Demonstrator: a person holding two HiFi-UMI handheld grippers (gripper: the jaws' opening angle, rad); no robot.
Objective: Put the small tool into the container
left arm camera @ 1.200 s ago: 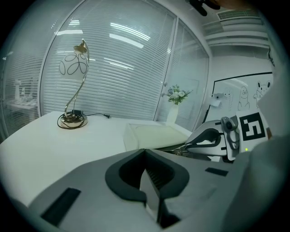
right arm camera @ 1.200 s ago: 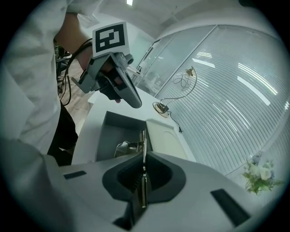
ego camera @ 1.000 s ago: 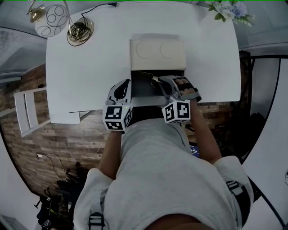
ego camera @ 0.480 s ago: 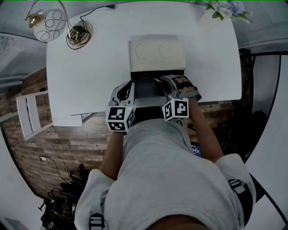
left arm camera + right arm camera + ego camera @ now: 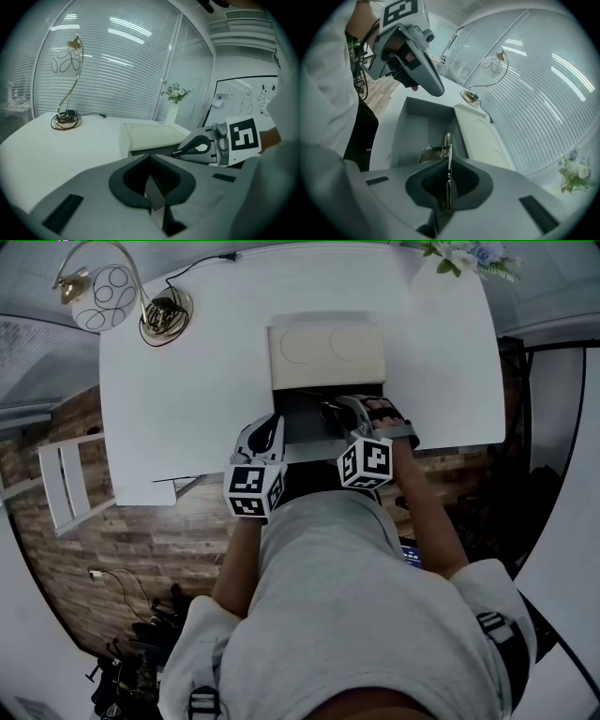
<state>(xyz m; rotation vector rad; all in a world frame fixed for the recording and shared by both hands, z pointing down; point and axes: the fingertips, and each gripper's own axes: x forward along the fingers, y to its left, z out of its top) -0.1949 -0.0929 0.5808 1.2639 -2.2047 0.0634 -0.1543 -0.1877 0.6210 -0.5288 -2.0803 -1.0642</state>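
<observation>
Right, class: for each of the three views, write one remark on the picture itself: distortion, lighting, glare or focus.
Head view: heavy fisheye, the white table has bowed edges, and the light is dim and flat. Left gripper view: the blinds curve and carry bright glare streaks. Right gripper view: dark round vignette; the small tool looks sharp.

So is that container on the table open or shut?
Open: the container shows its grey inside beside its cream top, below the right gripper holding the small tool.

Container (image 5: 326, 354) on table (image 5: 187, 381), lamp (image 5: 103, 285) far left
</observation>
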